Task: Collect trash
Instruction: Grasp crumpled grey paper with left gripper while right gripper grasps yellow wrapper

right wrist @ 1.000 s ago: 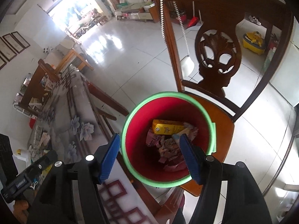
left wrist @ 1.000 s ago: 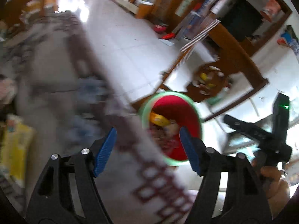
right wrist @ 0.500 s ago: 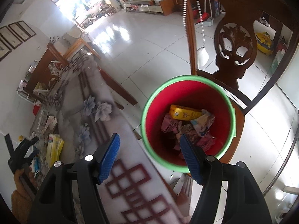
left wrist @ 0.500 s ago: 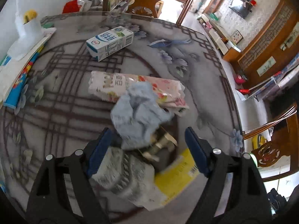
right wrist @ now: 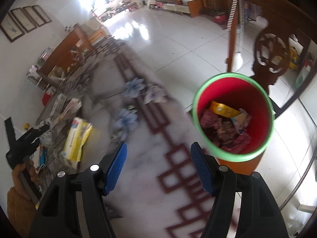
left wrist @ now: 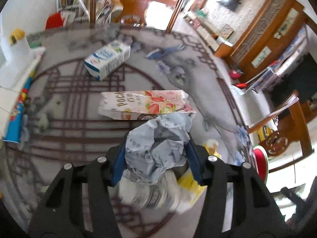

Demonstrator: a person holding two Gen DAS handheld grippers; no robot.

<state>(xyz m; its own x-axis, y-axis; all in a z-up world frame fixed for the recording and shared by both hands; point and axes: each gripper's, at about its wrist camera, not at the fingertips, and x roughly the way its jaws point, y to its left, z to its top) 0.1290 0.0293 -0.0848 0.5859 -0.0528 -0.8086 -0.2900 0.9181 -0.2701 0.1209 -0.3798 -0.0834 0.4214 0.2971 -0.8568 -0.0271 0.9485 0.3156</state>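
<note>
The left claw (left wrist: 156,154) has a crumpled ball of blue-grey paper (left wrist: 158,146) between its two blue pads (left wrist: 118,162), and the pads are squeezing in on it from both sides. The paper ball bulges up over the pads. Under it lies a pile of other trash, with a grey and white blurry wrapper (left wrist: 146,192) and a yellow packet (left wrist: 190,184) poking out on the right. Just past the paper ball is a flat pink box with strawberries on it (left wrist: 144,103), lying on its side on the surface (left wrist: 75,103), which is grey with dark red lines and blue flowers. Farther back lies a white and blue milk carton (left wrist: 109,59), tipped over. At the far right edge a bit of the red bin (left wrist: 259,162) peeks in. The right claw (right wrist: 158,166) is half open with nothing between its blue pads (right wrist: 116,168). It hangs over the edge of the same surface (right wrist: 138,178). Just to its right is the red bin with a green rim (right wrist: 233,119), sitting on a wooden chair (right wrist: 273,45). Inside the bin are a yellow box and some pink and brown wrappers. Far to the left, a hand (right wrist: 21,170) in a mustard sleeve holds the other black claw next to the yellow packet (right wrist: 77,138).
</note>
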